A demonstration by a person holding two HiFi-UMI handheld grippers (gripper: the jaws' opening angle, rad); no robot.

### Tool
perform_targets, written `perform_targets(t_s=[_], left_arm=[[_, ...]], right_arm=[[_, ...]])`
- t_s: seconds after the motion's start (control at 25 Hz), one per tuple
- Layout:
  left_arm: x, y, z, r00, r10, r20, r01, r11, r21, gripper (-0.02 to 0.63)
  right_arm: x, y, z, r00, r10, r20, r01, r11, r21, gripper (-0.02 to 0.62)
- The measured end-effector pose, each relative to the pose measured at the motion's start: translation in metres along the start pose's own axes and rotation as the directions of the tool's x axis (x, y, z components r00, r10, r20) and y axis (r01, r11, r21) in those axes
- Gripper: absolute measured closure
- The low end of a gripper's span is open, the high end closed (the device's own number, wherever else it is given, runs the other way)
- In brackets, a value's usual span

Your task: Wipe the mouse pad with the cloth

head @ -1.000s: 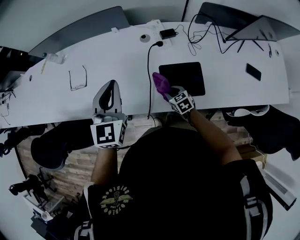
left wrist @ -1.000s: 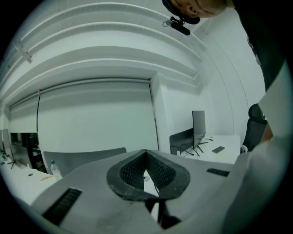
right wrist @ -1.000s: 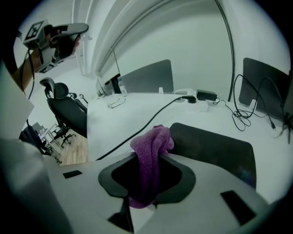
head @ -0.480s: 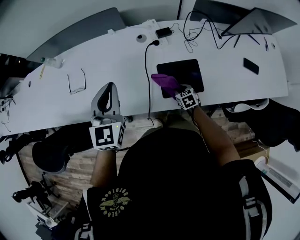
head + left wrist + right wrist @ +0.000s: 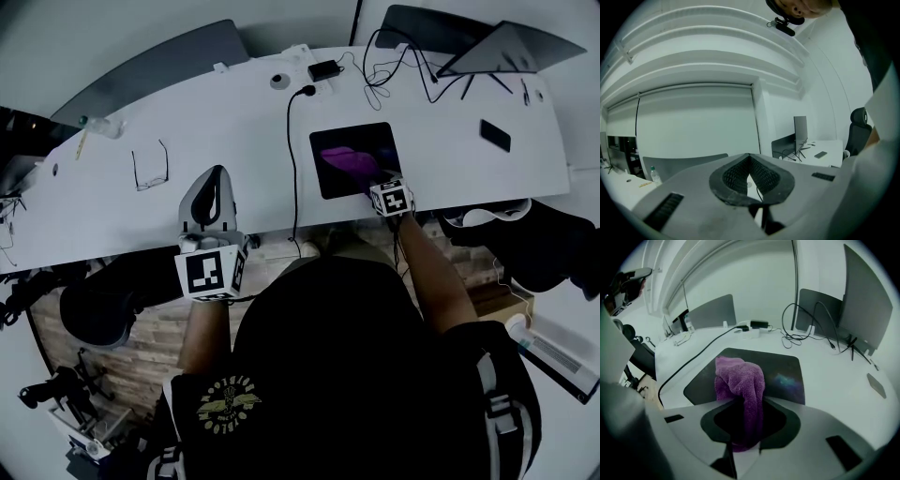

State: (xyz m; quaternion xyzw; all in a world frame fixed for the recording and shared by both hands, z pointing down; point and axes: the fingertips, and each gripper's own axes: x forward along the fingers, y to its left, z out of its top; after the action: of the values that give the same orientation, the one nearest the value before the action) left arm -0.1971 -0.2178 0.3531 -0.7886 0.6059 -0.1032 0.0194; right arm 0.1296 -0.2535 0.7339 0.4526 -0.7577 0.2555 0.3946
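Note:
The black mouse pad [image 5: 384, 150] lies on the white desk [image 5: 234, 131], right of the middle. A purple cloth [image 5: 347, 161] lies bunched on the pad's left half, with my right gripper [image 5: 373, 180] shut on its near end. In the right gripper view the cloth [image 5: 740, 376] runs up from between the jaws of the right gripper [image 5: 749, 404] onto the mouse pad [image 5: 787, 371]. My left gripper [image 5: 216, 183] rests at the desk's front edge, left of the pad, shut and holding nothing. The left gripper view shows the left gripper [image 5: 749, 159] with its tips meeting.
A black cable [image 5: 292, 159] runs down the desk just left of the pad. Glasses [image 5: 150, 169] lie to the far left. A phone [image 5: 495, 134], a laptop [image 5: 497, 47], a charger [image 5: 328, 68] and tangled wires [image 5: 384, 80] sit behind and right of the pad.
My right gripper has carried the cloth rightward from the pad's left edge onto the pad. The left gripper has stayed where it was.

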Motion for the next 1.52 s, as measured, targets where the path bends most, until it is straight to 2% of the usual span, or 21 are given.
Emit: perform_targets(t_s=[0.28, 0.44, 0.56, 0.64, 0.76, 0.84, 0.92, 1.04, 1.24, 1.52], left_arm=[[0.002, -0.002, 0.004, 1.000, -0.003, 0.007, 0.003, 1.000, -0.004, 0.604], [0.002, -0.004, 0.008, 1.000, -0.009, 0.012, 0.009, 1.000, -0.014, 0.604], [0.002, -0.005, 0.009, 0.999, -0.015, 0.029, 0.016, 0.999, -0.029, 0.604], [0.002, -0.007, 0.012, 0.999, -0.023, 0.038, 0.024, 0.999, -0.035, 0.604], [0.003, -0.009, 0.017, 0.998, -0.040, 0.048, 0.042, 0.998, -0.038, 0.604], [0.004, -0.009, 0.023, 0.997, -0.051, 0.062, 0.053, 0.998, -0.039, 0.604], [0.005, -0.008, 0.029, 0.995, -0.056, 0.080, 0.059, 0.997, -0.040, 0.604], [0.003, -0.007, 0.036, 0.993, -0.062, 0.101, 0.067, 0.997, -0.048, 0.604], [-0.005, -0.005, 0.045, 0.990, -0.070, 0.119, 0.077, 0.996, -0.053, 0.604], [-0.015, -0.025, 0.067, 0.982, -0.106, 0.155, 0.114, 0.993, -0.041, 0.604]], right_arm=[[-0.012, -0.059, -0.020, 0.995, -0.103, -0.019, 0.104, 0.990, 0.100, 0.497], [-0.021, -0.087, -0.034, 0.986, -0.161, -0.043, 0.166, 0.972, 0.166, 0.497], [-0.025, -0.100, -0.042, 0.984, -0.175, -0.039, 0.180, 0.954, 0.241, 0.497], [-0.034, -0.101, -0.037, 0.985, -0.170, 0.013, 0.161, 0.953, 0.255, 0.497], [-0.064, -0.088, -0.003, 0.975, -0.140, 0.171, 0.098, 0.968, 0.230, 0.499], [-0.092, -0.076, 0.026, 0.949, -0.110, 0.297, 0.045, 0.975, 0.216, 0.500], [-0.125, -0.064, 0.052, 0.908, -0.085, 0.411, -0.001, 0.979, 0.205, 0.500], [-0.176, -0.049, 0.083, 0.844, -0.070, 0.531, -0.035, 0.982, 0.187, 0.500], [-0.253, -0.025, 0.121, 0.758, -0.071, 0.648, -0.052, 0.984, 0.169, 0.500], [-0.356, 0.000, 0.158, 0.655, -0.074, 0.752, 0.017, 0.996, 0.084, 0.502]])
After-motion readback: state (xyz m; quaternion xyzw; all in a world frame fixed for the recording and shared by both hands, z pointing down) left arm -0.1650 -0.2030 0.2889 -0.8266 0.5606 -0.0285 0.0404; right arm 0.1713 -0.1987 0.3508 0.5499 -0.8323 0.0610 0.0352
